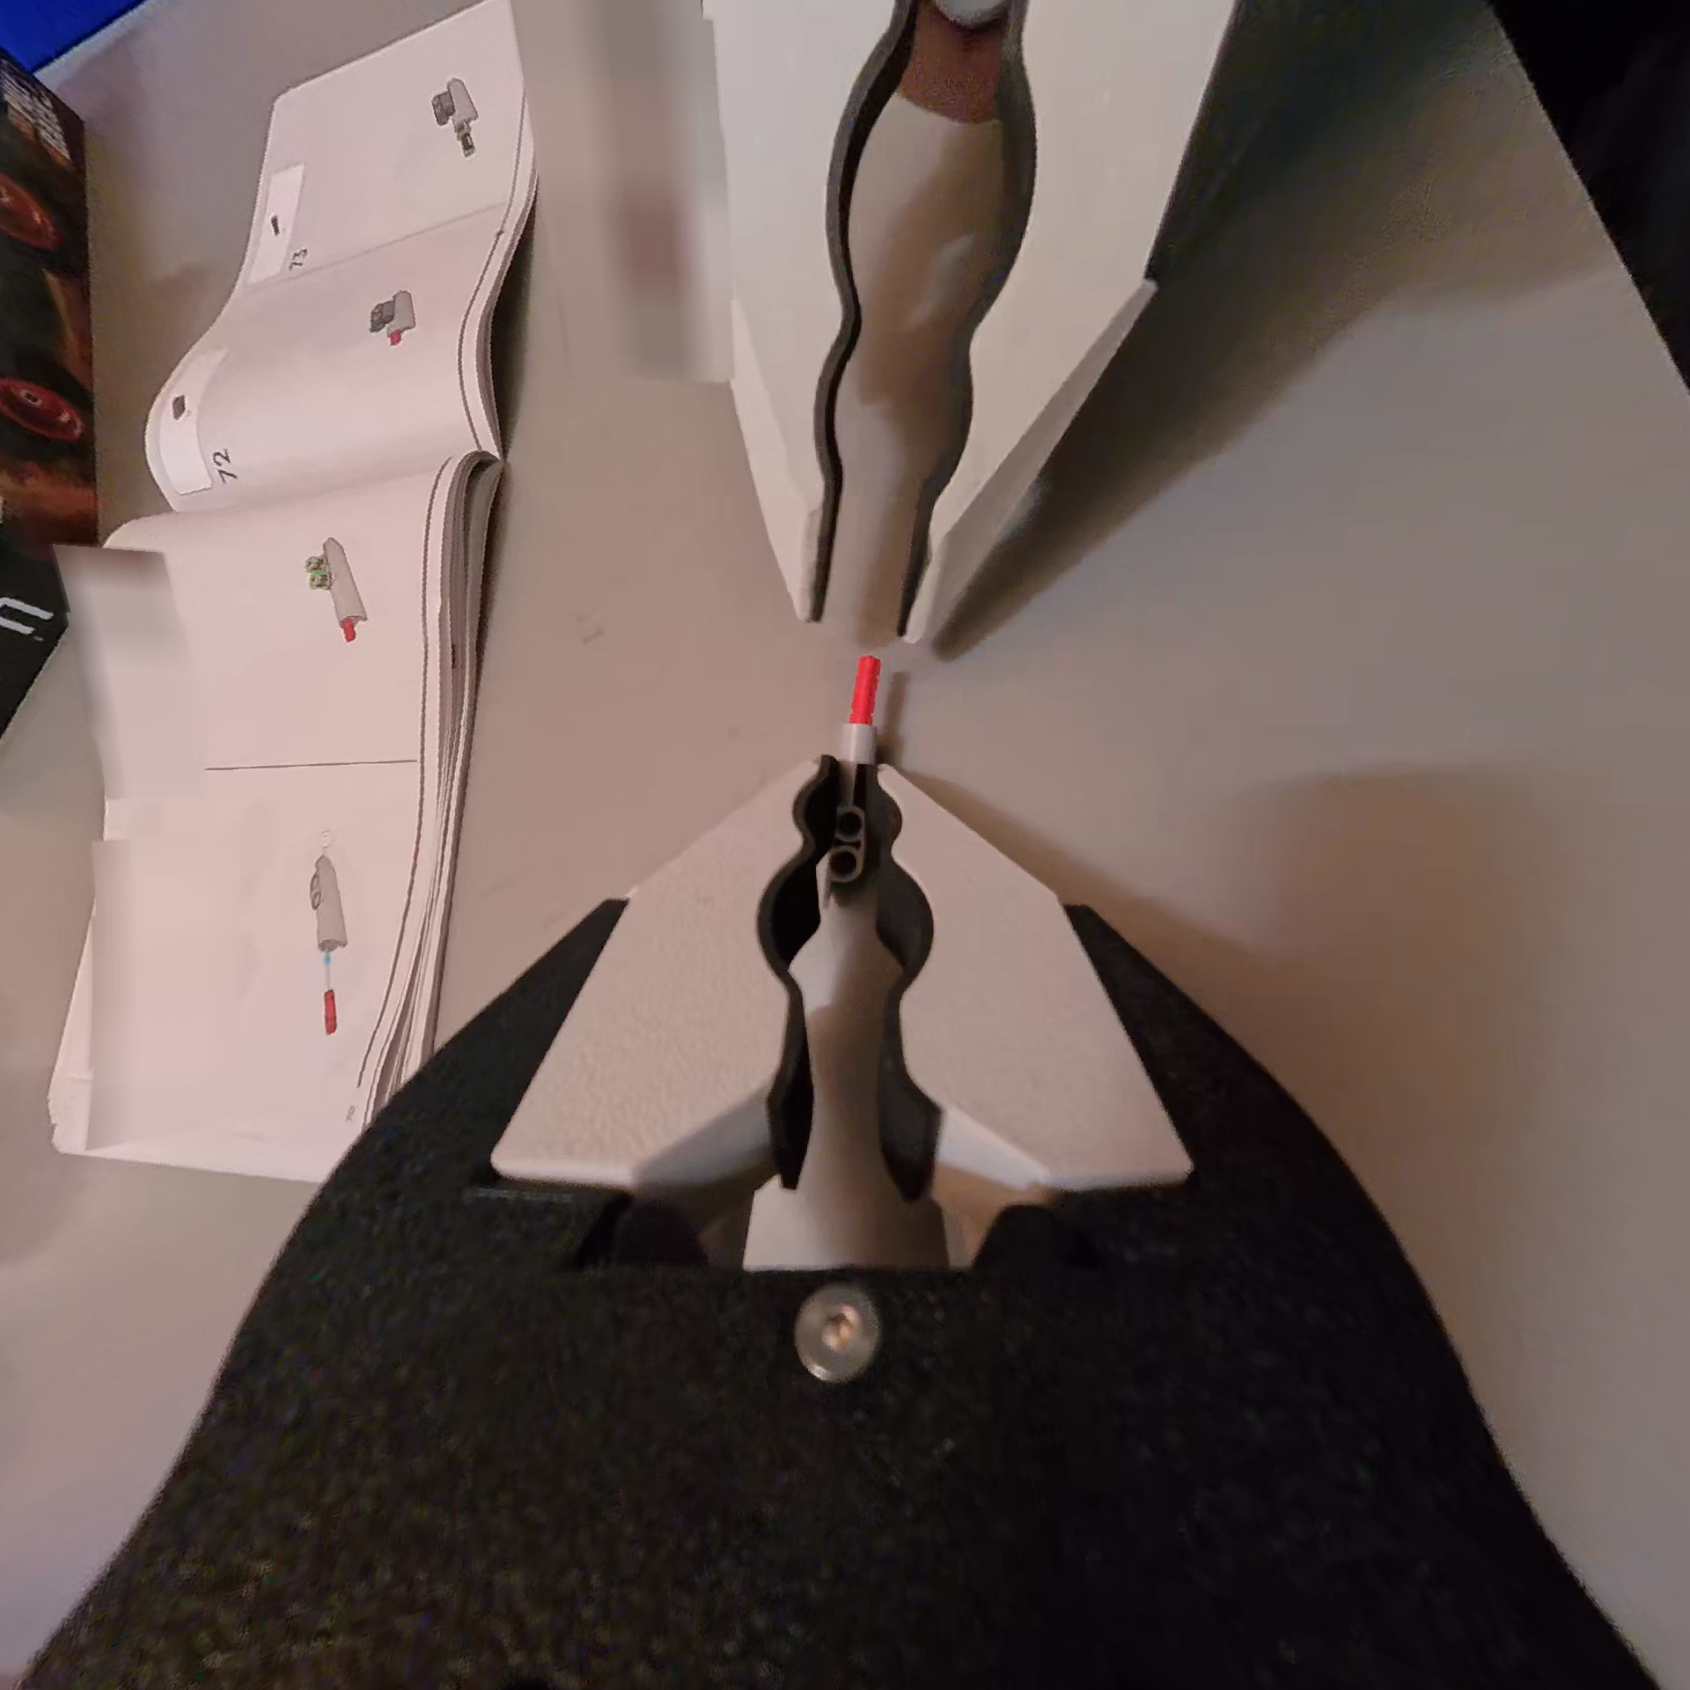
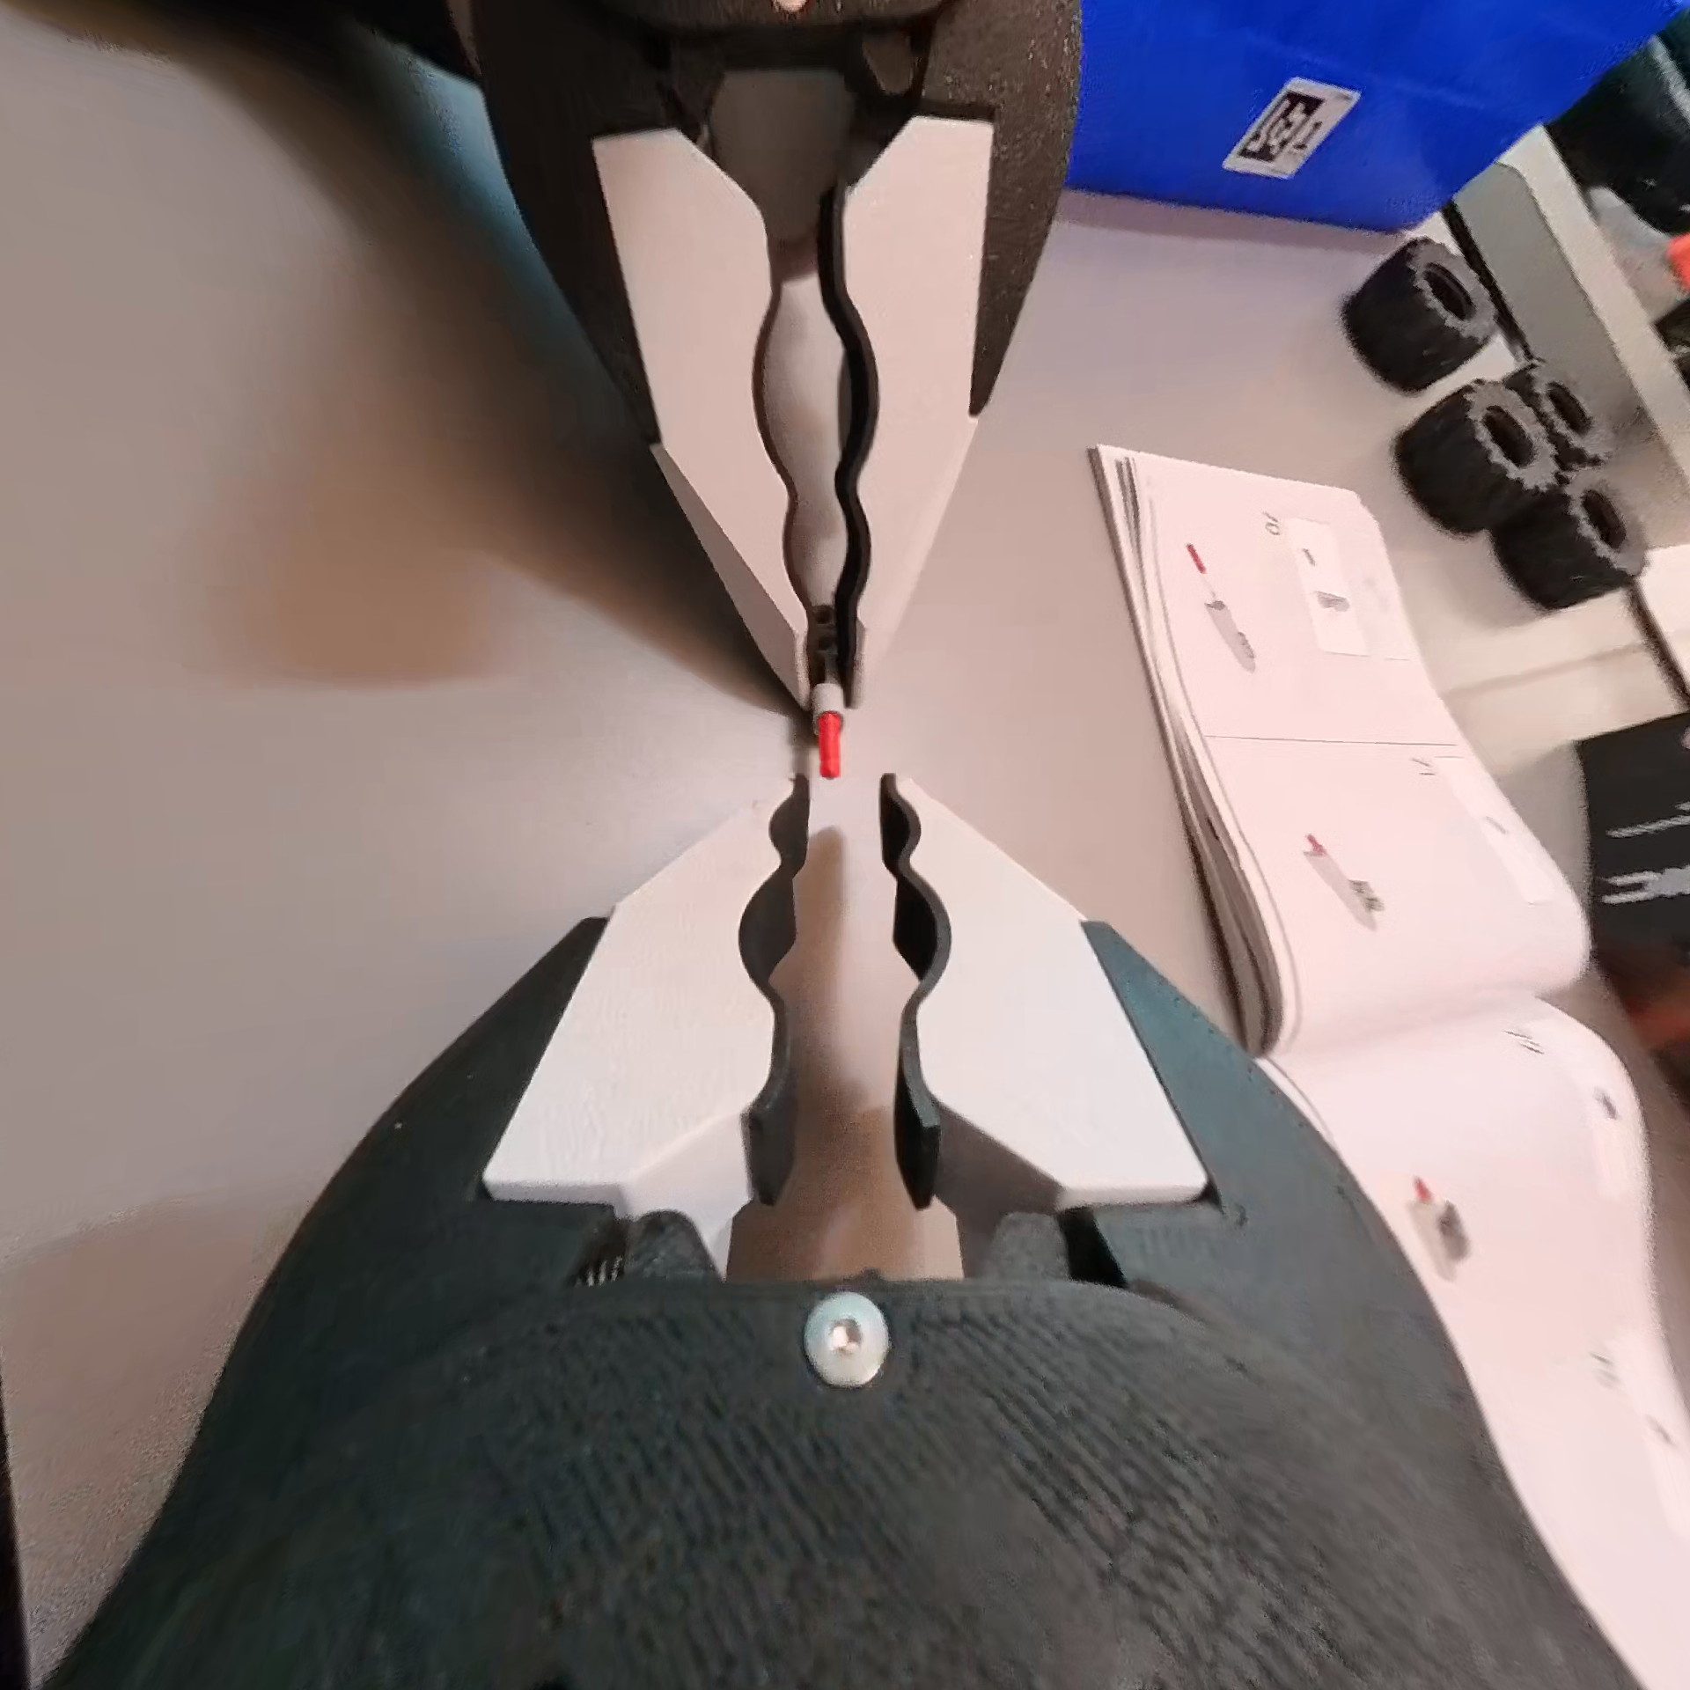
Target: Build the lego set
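The left gripper (image 1: 846,777) has its jaws clamped on a grey piece (image 1: 850,837) with a red pin (image 1: 862,688); the right gripper (image 2: 846,786) faces it, jaws apart.

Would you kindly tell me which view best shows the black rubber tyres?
The right wrist view: the black rubber tyres lie clustered at its right edge, beyond the open instruction booklet. The left wrist view shows none of them.

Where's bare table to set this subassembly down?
Bare table lies on the side of the two grippers away from the instruction booklet. The booklet side is crowded: black tyres, a blue bin and a dark box.
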Demonstrator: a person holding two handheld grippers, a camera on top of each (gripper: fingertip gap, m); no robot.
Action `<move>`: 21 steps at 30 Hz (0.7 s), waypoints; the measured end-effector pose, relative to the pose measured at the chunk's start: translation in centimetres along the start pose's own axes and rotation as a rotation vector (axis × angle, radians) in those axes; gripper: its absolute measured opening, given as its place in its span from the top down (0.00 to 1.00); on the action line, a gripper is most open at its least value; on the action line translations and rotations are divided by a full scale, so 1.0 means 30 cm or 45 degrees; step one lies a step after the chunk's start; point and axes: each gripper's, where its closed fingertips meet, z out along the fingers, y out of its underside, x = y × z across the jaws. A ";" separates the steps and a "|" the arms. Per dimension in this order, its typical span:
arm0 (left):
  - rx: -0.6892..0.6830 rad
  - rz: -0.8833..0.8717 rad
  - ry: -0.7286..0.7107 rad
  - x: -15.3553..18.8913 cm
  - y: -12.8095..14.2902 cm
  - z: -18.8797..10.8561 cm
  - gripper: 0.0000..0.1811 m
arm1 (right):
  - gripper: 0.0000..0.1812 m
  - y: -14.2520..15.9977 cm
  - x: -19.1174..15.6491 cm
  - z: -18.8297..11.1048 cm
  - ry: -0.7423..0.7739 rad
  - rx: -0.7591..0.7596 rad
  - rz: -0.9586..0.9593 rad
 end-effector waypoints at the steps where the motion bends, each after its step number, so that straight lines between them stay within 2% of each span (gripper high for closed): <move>1: 0.003 0.001 0.001 0.000 0.000 0.000 0.99 | 0.93 -0.006 -0.006 0.000 -0.033 0.032 0.024; 7: 0.010 0.012 0.003 0.004 -0.003 0.001 0.99 | 1.00 -0.012 -0.014 0.020 -0.162 0.108 0.171; 17: 0.012 0.022 0.001 0.006 -0.004 0.002 0.99 | 0.90 0.030 -0.016 0.017 -0.179 0.048 0.209; 21: 0.008 0.024 0.003 0.007 -0.004 0.002 0.99 | 0.94 0.036 -0.023 0.027 -0.206 0.025 0.186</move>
